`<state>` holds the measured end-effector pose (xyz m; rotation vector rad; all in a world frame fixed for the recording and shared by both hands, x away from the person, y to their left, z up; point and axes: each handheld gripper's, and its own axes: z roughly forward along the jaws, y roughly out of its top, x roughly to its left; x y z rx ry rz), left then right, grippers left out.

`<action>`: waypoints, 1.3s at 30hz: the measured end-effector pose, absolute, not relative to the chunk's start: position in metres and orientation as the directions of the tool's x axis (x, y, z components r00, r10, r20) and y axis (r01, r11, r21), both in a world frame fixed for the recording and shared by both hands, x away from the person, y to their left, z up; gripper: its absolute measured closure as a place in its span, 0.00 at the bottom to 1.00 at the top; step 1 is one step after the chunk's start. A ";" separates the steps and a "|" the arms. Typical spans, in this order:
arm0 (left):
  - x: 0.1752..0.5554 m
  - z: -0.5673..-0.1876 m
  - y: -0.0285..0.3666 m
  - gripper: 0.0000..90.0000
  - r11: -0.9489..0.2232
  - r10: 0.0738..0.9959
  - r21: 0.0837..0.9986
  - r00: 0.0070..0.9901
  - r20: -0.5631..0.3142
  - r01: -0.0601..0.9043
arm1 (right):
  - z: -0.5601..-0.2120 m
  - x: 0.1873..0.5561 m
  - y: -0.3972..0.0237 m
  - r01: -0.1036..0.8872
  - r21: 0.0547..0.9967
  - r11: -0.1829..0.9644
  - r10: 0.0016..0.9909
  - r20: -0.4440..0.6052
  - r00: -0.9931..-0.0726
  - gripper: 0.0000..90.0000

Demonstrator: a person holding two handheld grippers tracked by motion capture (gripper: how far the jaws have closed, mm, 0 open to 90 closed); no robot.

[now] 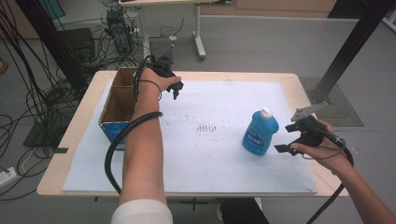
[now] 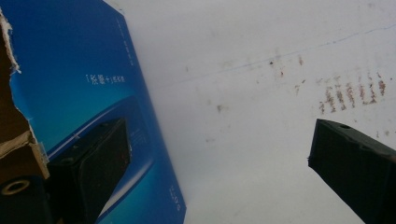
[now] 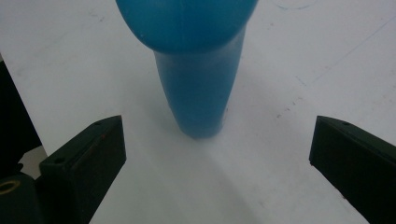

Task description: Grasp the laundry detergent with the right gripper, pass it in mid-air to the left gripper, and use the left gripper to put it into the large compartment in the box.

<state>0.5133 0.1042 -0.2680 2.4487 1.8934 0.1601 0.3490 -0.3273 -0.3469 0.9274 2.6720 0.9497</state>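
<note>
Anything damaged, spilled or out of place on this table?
Two small things. The cardboard box has a ragged, torn edge on its blue side, seen in the left gripper view. The white mat carries reddish-brown smudges near its middle. The blue bottle stands upright and capped, with nothing spilled around it.

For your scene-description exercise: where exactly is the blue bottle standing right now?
In the high view the blue bottle stands upright on the white sheet, right of centre, just left of the open right gripper and far from the cardboard box.
</note>
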 end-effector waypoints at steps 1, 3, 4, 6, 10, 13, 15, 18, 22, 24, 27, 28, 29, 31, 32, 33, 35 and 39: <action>0.513 -0.268 0.104 0.07 -0.253 0.967 0.097 0.248 0.057 0.963 | -0.348 0.349 -0.326 0.502 0.617 0.605 0.603 0.056 -0.796 0.04; 0.513 -0.267 0.104 0.07 -0.256 0.966 0.095 0.252 0.058 0.962 | -0.352 0.349 -0.323 0.501 0.624 0.599 0.602 0.061 -0.796 0.04; 0.513 -0.267 0.104 0.07 -0.253 0.967 0.097 0.249 0.057 0.963 | -0.355 0.349 -0.322 0.500 0.629 0.595 0.603 0.063 -0.796 0.04; 0.512 -0.267 0.105 0.07 -0.254 0.967 0.097 0.249 0.060 0.962 | -0.359 0.349 -0.320 0.498 0.641 0.584 0.605 0.066 -0.794 0.04; 0.512 -0.267 0.106 0.07 -0.251 0.967 0.097 0.246 0.059 0.963 | -0.364 0.350 -0.316 0.488 0.671 0.558 0.610 0.066 -0.789 0.04; 0.511 -0.268 0.107 0.07 -0.250 0.968 0.096 0.245 0.058 0.963 | -0.365 0.350 -0.313 0.483 0.685 0.545 0.616 0.064 -0.785 0.04; 0.511 -0.269 0.107 0.07 -0.251 0.968 0.097 0.246 0.058 0.963 | -0.367 0.350 -0.310 0.479 0.691 0.542 0.616 0.061 -0.786 0.04; 0.510 -0.271 0.107 0.07 -0.247 0.968 0.093 0.243 0.054 0.964 | -0.371 0.350 -0.306 0.468 0.706 0.531 0.611 0.063 -0.789 0.04; 0.510 -0.271 0.108 0.07 -0.252 0.967 0.091 0.248 0.055 0.963 | -0.375 0.349 -0.298 0.451 0.725 0.520 0.612 0.051 -0.789 0.04; 0.510 -0.270 0.108 0.07 -0.249 0.968 0.095 0.245 0.055 0.964 | -0.378 0.349 -0.296 0.437 0.738 0.515 0.613 0.039 -0.789 0.04; 0.510 -0.269 0.109 0.07 -0.248 0.968 0.096 0.243 0.057 0.964 | -0.379 0.349 -0.294 0.430 0.752 0.499 0.617 0.039 -0.786 0.04; 0.509 -0.268 0.109 0.07 -0.248 0.968 0.097 0.243 0.058 0.964 | -0.380 0.349 -0.294 0.428 0.757 0.494 0.621 0.037 -0.783 0.04; 0.509 -0.268 0.109 0.07 -0.250 0.968 0.099 0.245 0.058 0.963 | -0.381 0.349 -0.293 0.425 0.765 0.485 0.625 0.037 -0.780 0.03; 0.509 -0.269 0.109 0.07 -0.249 0.968 0.099 0.245 0.056 0.963 | -0.383 0.348 -0.293 0.421 0.776 0.470 0.630 0.038 -0.775 0.03; 0.509 -0.269 0.109 0.07 -0.252 0.967 0.098 0.247 0.058 0.963 | -0.384 0.348 -0.292 0.420 0.779 0.466 0.632 0.038 -0.774 0.03; 0.508 -0.269 0.109 0.07 -0.250 0.968 0.097 0.245 0.058 0.963 | -0.385 0.348 -0.292 0.419 0.781 0.463 0.633 0.039 -0.773 0.03; 0.508 -0.270 0.109 0.07 -0.250 0.968 0.098 0.245 0.058 0.963 | -0.387 0.348 -0.290 0.416 0.787 0.456 0.635 0.039 -0.771 0.03; 0.508 -0.270 0.108 0.07 -0.250 0.968 0.096 0.246 0.056 0.963 | -0.389 0.348 -0.289 0.410 0.797 0.444 0.643 0.036 -0.765 0.03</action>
